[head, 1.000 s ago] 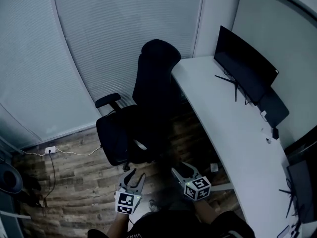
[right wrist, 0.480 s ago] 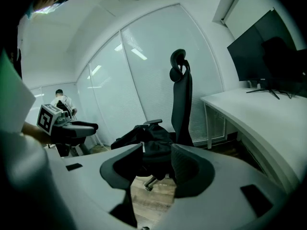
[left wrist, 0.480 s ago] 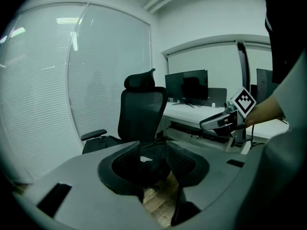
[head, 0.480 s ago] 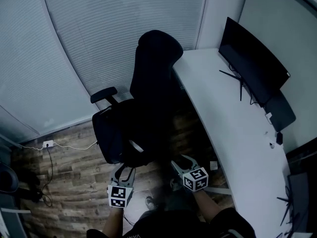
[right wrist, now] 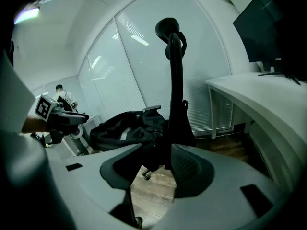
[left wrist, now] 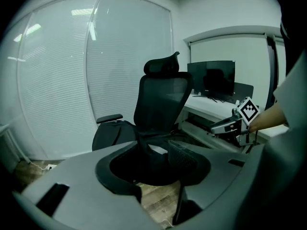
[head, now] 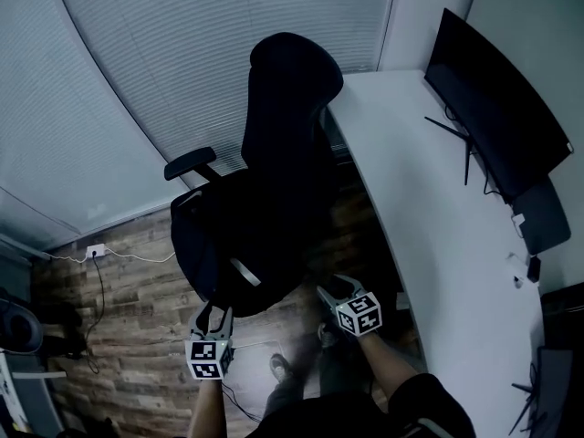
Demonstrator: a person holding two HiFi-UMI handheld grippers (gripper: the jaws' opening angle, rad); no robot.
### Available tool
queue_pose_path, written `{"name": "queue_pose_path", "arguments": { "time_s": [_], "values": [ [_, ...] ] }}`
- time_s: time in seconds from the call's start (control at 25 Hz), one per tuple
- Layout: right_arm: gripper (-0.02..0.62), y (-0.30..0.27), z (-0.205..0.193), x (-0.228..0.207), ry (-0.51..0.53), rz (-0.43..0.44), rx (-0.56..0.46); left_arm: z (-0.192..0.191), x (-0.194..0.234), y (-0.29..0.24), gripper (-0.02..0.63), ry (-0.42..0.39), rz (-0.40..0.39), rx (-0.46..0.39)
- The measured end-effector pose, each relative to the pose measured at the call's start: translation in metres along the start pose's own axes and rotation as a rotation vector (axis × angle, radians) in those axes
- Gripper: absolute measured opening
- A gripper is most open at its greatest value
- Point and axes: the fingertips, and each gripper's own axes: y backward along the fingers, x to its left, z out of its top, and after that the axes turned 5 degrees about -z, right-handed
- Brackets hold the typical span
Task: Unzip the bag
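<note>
L gripper [left wrist: 153, 166]: jaws wide, had just been opening further, nothing btwn them, only the chair [left wrist: 160, 97] & floor [left wrist: 158, 200] seen through the gap. R gripper [right wrist: 154, 169]: jaws also apart, empty, pads clear of everything. Both were held low in front of the person, pointing fwd & down twd the seat, one near each end of its near edge; neither touched anything in head view. Bag [head: 239, 235]: black, slumped, lay across the chair seat against the foot of the backrest; a pale strip [head: 245, 272] showed on its near side. Too dark to make out the zip line or zip pull in any view. Tabletop [head: 429, 199] w/ monitor [head: 497, 99] ran along the R side, well apart from the bag, not involved. Step in hand, as judged: approach. No contact, zip untouched, task barely begun. Next move prob. called for finding the pull first (dark-on-dark, poss. hard), then one gripper pinching bag fabric near the zip's closed end to steady it, the other narrowing onto the small pull & drawing it along the track. A soft bag on a swivel chair could shift or turn under that pull, so the anchor grip looked important.
</note>
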Motion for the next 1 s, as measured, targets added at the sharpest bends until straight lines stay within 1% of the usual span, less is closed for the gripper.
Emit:
{"name": "queue_pose_path", "arguments": {
  "time_s": [0.2, 0.4, 0.6, 0.8, 1.0],
  "values": [
    [0.166, -0.036, -0.018, -0.016, 0.028, 0.041, 0.057, -0.010, 0.012, -0.016, 0.213, 0.039, 0.007, 0.051],
    [0.166, -0.067, -0.036, -0.027, 0.067, 0.113, 0.117, -0.021, 0.019, -0.032, 0.227, 0.050, -0.003, 0.102],
    [0.166, -0.088, -0.043, -0.019, 0.166, 0.240, 0.162, -0.029, 0.028, -0.039, 0.229, 0.056, 0.005, 0.135],
    [0.167, -0.104, -0.046, -0.017, 0.261, 0.315, 0.194, -0.030, 0.032, -0.046, 0.229, 0.062, 0.004, 0.141],
    [0.166, -0.111, -0.047, -0.005, 0.350, 0.413, 0.207, -0.027, 0.037, -0.057, 0.230, 0.066, -0.004, 0.151]
  ]
}}
